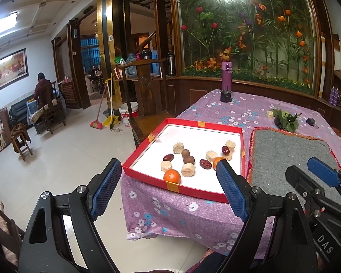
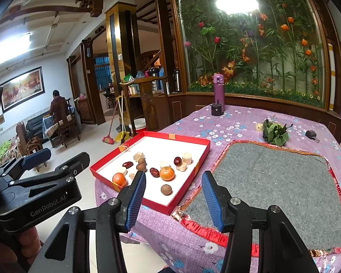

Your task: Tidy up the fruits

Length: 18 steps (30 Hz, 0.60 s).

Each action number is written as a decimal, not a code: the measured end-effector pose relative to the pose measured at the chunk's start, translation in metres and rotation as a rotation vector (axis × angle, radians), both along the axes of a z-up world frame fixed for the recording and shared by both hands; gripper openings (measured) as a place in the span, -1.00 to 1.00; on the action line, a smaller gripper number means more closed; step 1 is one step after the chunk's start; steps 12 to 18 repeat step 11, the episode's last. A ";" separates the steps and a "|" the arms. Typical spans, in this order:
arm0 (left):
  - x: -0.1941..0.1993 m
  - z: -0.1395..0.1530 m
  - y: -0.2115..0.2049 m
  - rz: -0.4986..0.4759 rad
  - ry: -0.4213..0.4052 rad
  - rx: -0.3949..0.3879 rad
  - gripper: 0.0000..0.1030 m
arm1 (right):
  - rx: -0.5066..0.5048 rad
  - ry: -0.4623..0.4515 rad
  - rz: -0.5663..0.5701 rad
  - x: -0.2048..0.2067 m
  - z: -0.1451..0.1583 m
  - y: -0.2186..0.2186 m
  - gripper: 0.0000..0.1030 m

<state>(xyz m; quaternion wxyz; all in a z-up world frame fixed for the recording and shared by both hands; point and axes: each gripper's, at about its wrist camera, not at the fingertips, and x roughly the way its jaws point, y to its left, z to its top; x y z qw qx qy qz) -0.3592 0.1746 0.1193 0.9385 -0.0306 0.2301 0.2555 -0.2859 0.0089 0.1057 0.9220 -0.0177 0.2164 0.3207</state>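
A red box lid [image 1: 134, 157] [image 2: 188, 179] with a white floor lies at the table's near left corner. In it are two oranges [image 1: 172, 176] [image 2: 167, 173], dark red dates [image 1: 168, 157] [image 2: 154, 172], brown longans [image 1: 185, 153] [image 2: 166, 189] and several pale cut pieces [image 1: 178, 147] [image 2: 186, 157]. A grey felt mat [image 1: 288, 157] [image 2: 272, 177] with red trim lies to the right of the box. My left gripper [image 1: 168, 186] is open and empty, short of the box. My right gripper [image 2: 174, 200] is open and empty, over the gap between box and mat.
The table has a purple flowered cloth [image 1: 170, 213] [image 2: 234, 122]. At the back stand a purple bottle [image 1: 226, 76] [image 2: 219, 91] and a black holder [image 1: 226, 96]. Green leaves [image 2: 274, 134], a small cube [image 2: 258, 126] and a key fob [image 2: 311, 134] lie far right. A wooden chair [image 1: 145, 95] stands left.
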 end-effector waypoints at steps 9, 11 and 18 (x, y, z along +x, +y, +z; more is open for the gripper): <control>0.001 0.004 0.002 0.000 -0.029 0.005 0.67 | 0.041 -0.002 -0.034 0.007 0.006 -0.008 -0.04; 0.002 0.004 0.002 -0.002 -0.028 0.012 0.67 | 0.038 0.010 -0.032 0.009 0.004 -0.008 -0.04; 0.002 0.004 0.002 -0.002 -0.028 0.012 0.67 | 0.038 0.010 -0.032 0.009 0.004 -0.008 -0.04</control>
